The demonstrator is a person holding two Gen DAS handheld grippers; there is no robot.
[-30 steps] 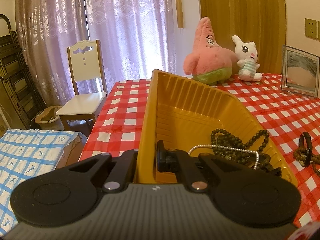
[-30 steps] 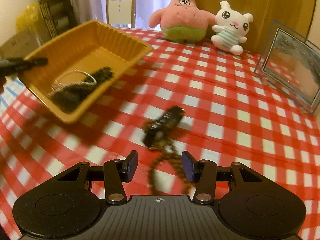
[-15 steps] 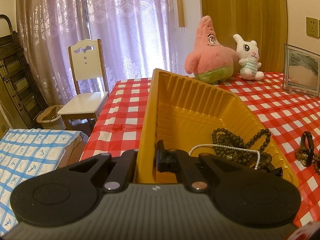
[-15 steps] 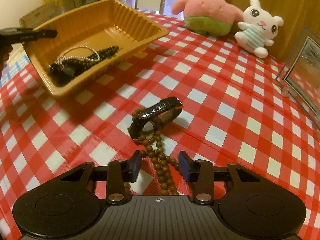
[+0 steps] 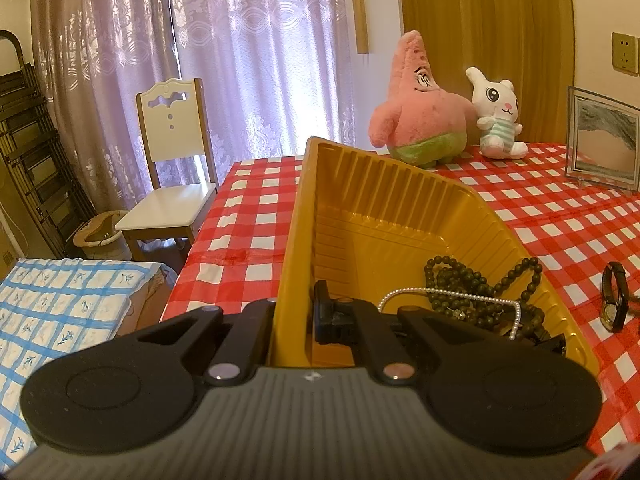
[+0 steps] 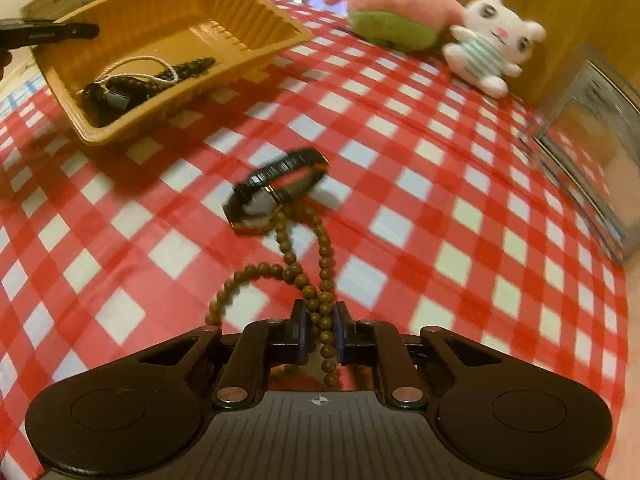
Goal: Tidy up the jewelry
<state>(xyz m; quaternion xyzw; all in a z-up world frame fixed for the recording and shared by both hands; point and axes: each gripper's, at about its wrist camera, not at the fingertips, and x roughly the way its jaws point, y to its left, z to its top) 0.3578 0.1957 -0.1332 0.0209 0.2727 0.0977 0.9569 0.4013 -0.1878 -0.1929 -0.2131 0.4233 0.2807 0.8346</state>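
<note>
My left gripper (image 5: pixel 292 312) is shut on the near wall of a yellow plastic tray (image 5: pixel 400 172), one finger outside and one inside. The tray holds a dark bead necklace (image 5: pixel 460 284) and a thin pearl strand (image 5: pixel 408 291). In the right wrist view the same tray (image 6: pixel 248 0) sits at the far left. On the checked cloth lies a brown bead string (image 6: pixel 296 268), its far end tangled with a black watch (image 6: pixel 280 184). My right gripper (image 6: pixel 319 316) points down at the cloth, its jaws closing with the pads against the near loop of that string.
A pink star plush (image 5: pixel 420 112) and a white rabbit plush (image 5: pixel 496 116) stand at the table's back edge, and a glass picture frame (image 5: pixel 604 140) is at the right. Beyond the table's left edge are a white chair (image 5: pixel 172 168) and a blue-checked surface (image 5: pixel 60 312).
The right gripper came down and forward over the brown bead string, and its jaws narrowed from wide apart to pinching the strand. The left gripper and tray kept still.
</note>
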